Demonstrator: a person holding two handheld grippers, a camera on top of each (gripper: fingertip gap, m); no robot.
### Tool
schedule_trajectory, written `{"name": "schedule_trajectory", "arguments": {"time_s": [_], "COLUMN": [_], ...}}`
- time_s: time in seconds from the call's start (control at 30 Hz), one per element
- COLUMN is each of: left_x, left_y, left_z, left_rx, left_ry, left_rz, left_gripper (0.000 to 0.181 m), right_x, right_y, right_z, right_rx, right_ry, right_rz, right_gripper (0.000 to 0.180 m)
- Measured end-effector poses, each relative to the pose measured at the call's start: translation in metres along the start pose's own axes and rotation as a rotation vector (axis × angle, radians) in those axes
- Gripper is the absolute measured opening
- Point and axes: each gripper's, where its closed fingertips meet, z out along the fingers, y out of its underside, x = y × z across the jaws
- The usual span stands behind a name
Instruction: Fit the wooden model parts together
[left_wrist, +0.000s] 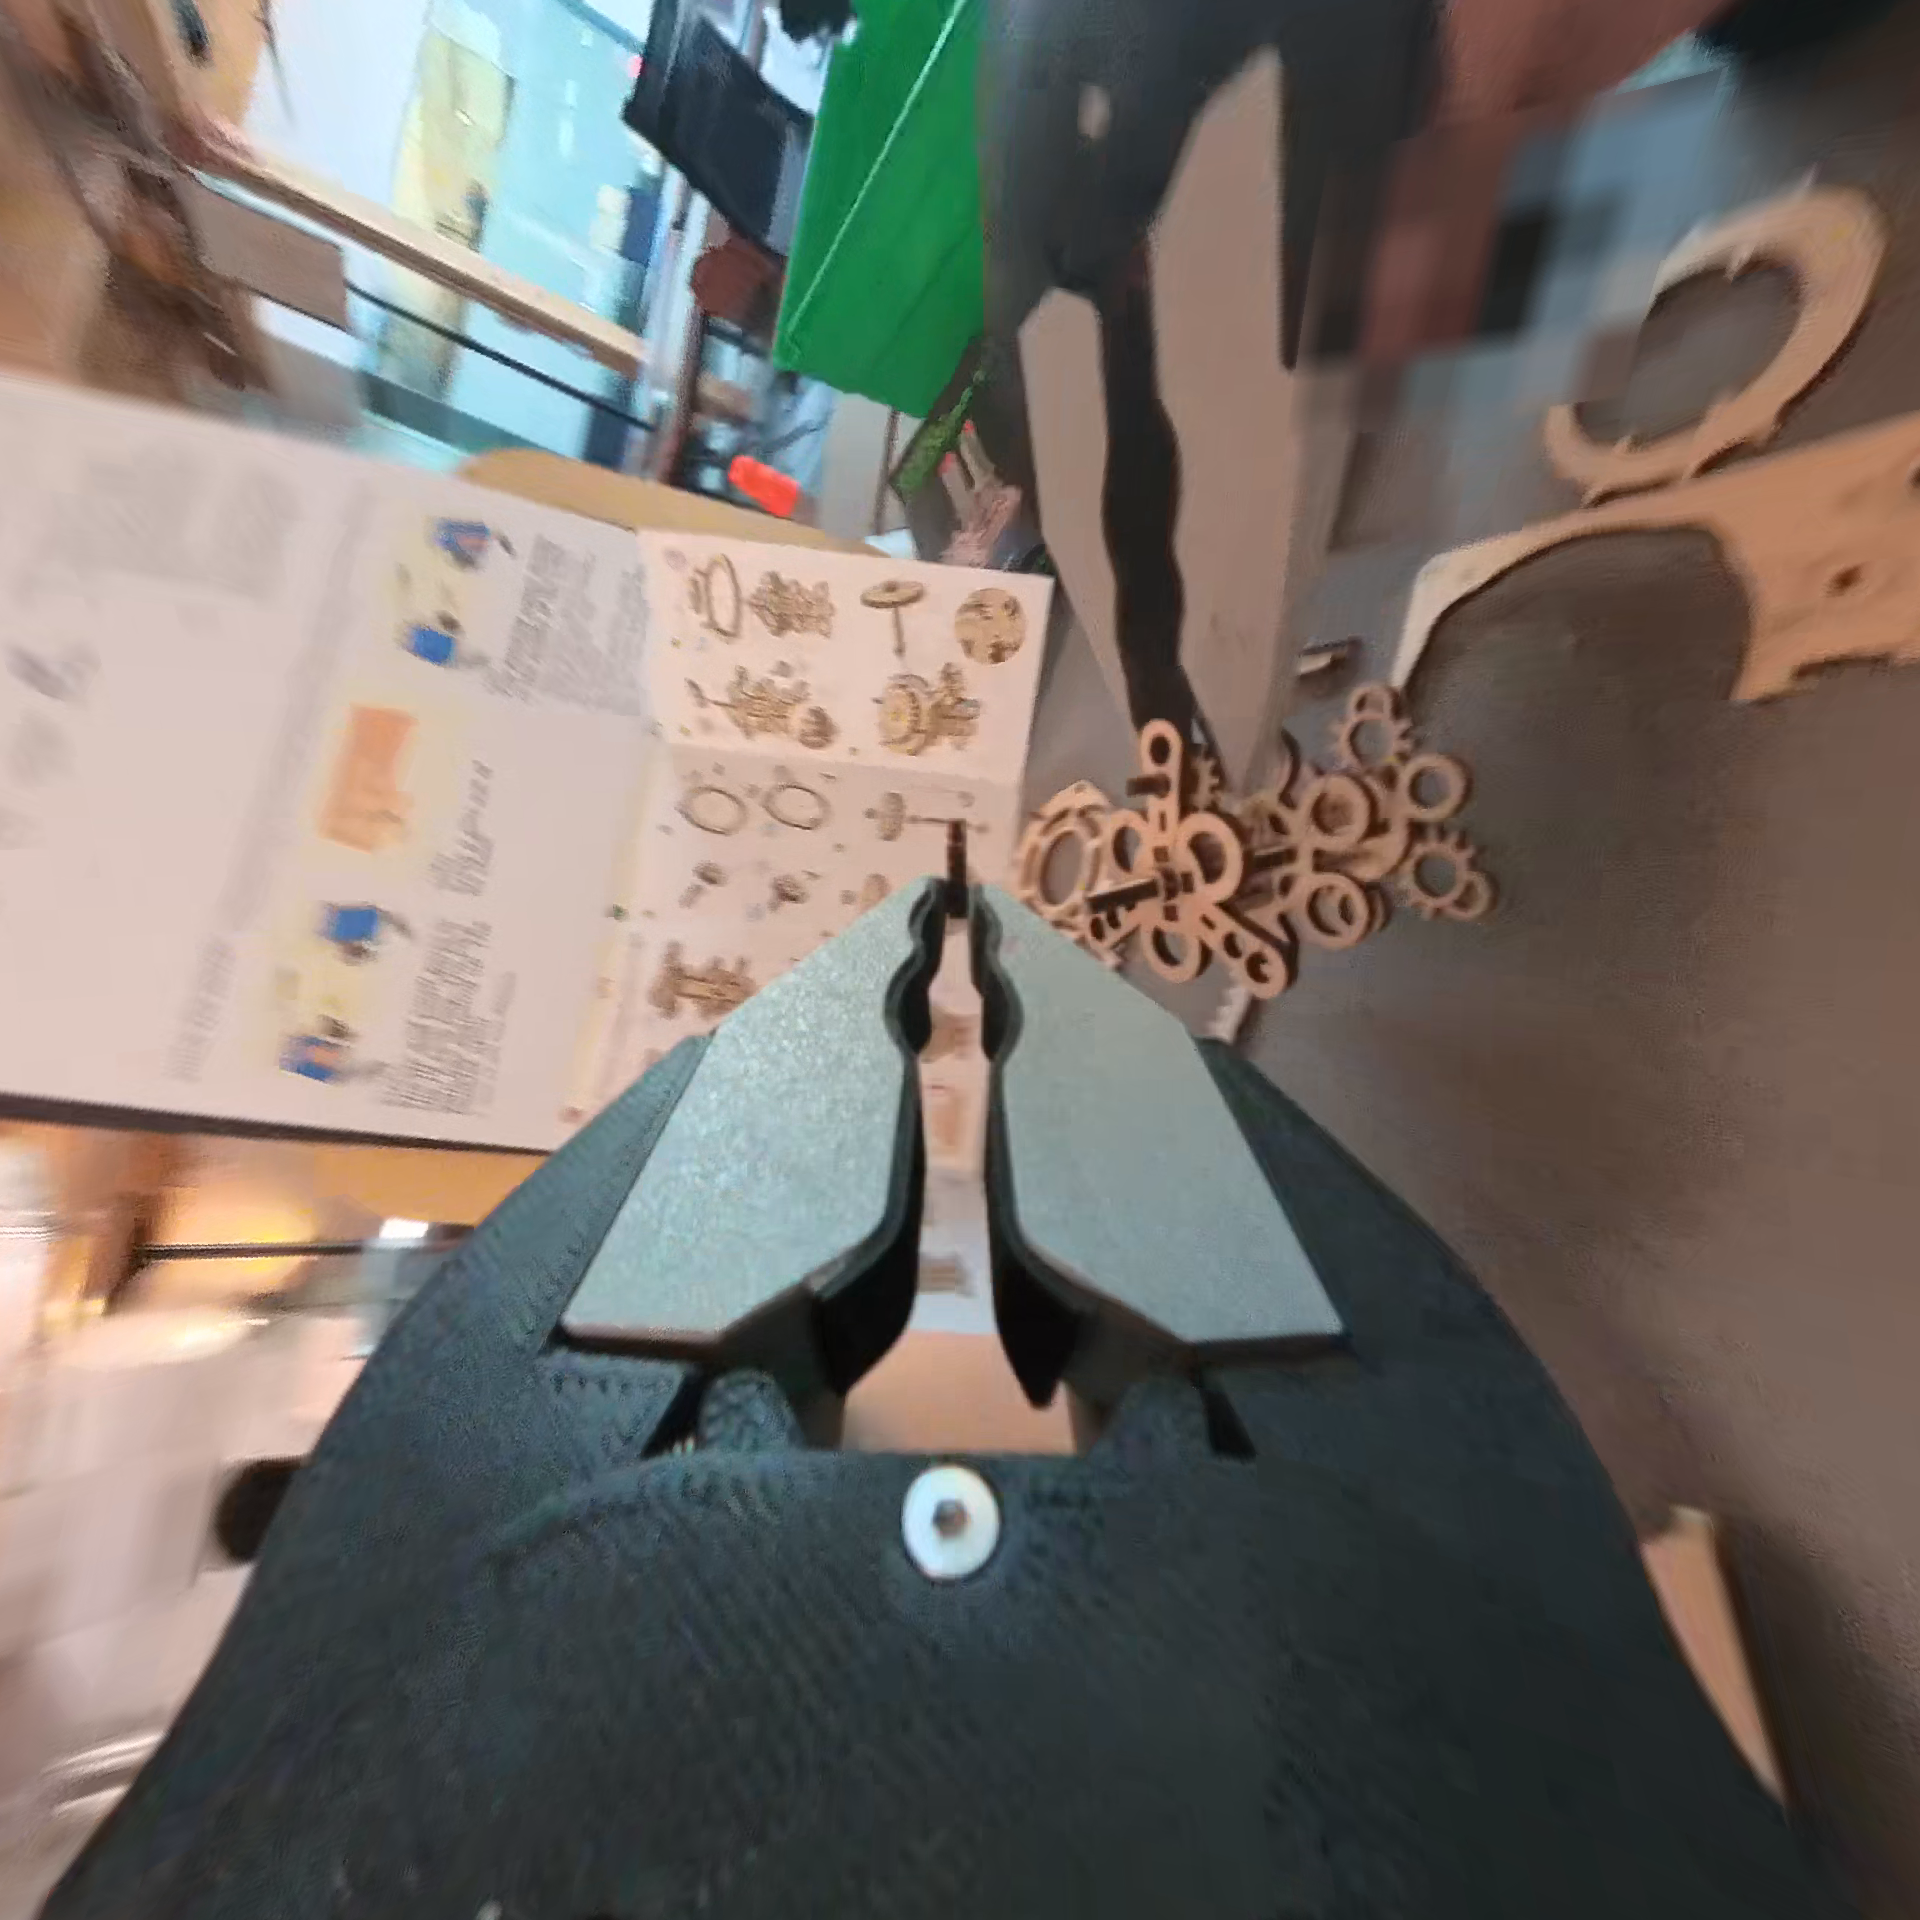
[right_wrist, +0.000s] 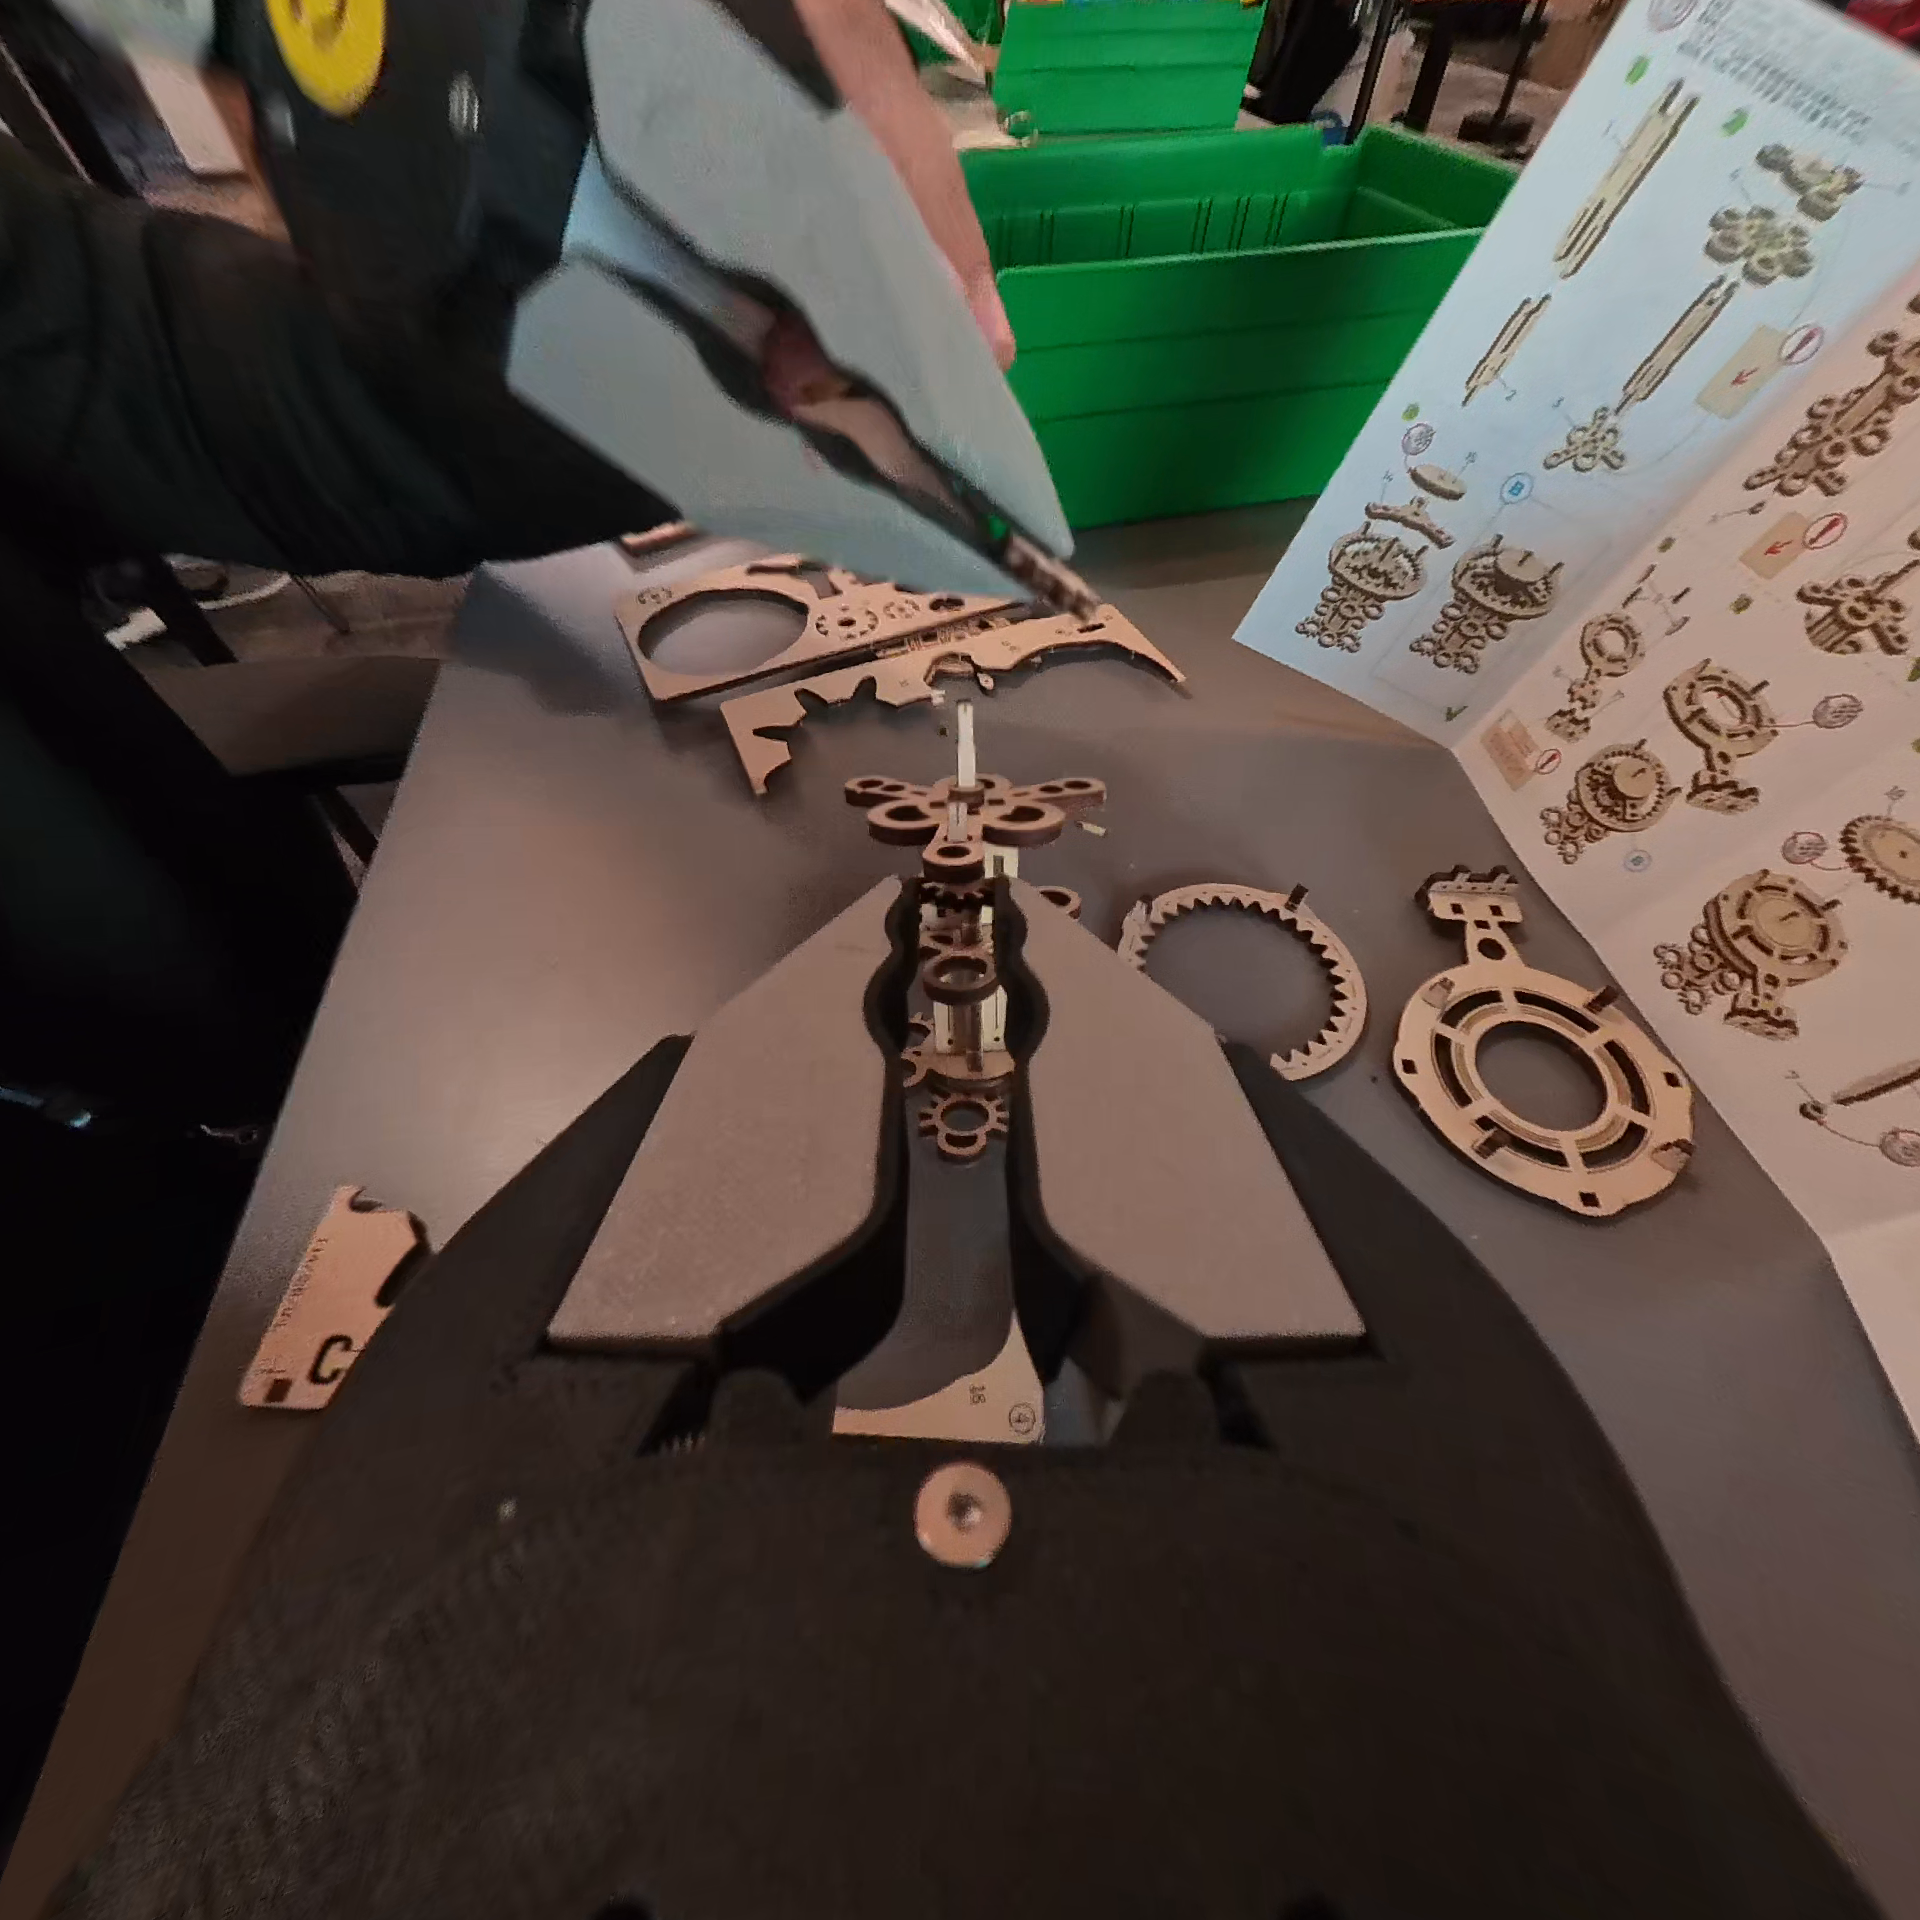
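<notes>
A: Work surface?

B: Dark grey table (right_wrist: 582, 831). An unfolded instruction sheet (right_wrist: 1621, 582) stands along its right edge; green plastic crates (right_wrist: 1195, 312) sit beyond the far edge.

A: Loose components, largest first?

B: A cut-out wooden sheet frame (right_wrist: 831, 644) lies flat at the far side. Near the sheet: a round slotted ring plate (right_wrist: 1538, 1081), then a toothed inner-gear arc (right_wrist: 1278, 966) just beside it. A small tabbed offcut (right_wrist: 332, 1299) lies near the left edge.

A: Right gripper (right_wrist: 961, 894)?

B: Clenched on the gear assembly (right_wrist: 966, 821), a stack of small wooden gears and rings on a shaft, held above the table between the fingertips.

A: Left gripper (left_wrist: 956, 899)?

B: Nearly closed, pinching a small dark wooden pin (left_wrist: 956, 847) at the very tips. In the right wrist view it sits above the sheet frame, tips pointing down toward the assembly. In the left wrist view, the assembly appears as a cluster of wooden rings right of the pin, apart from it.
</notes>
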Motion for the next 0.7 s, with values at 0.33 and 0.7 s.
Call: {"name": "schedule_trajectory", "arguments": {"time_s": [0.33,0.7], "left_x": [0.017,0.021], "left_y": [-0.021,-0.026], "left_z": [0.011,0.013], "left_rx": [-0.051,-0.032], "left_ry": [-0.047,-0.038], "left_rz": [0.239,0.202], "left_gripper": [0.0,0.001], "right_x": [0.005,0.006], "right_y": [-0.007,-0.006], "right_z": [-0.015,-0.014], "right_rx": [0.082,0.074], "right_ry": [0.031,0.043], "right_rz": [0.011,0.022], "right_gripper": [0.01,0.01]}}
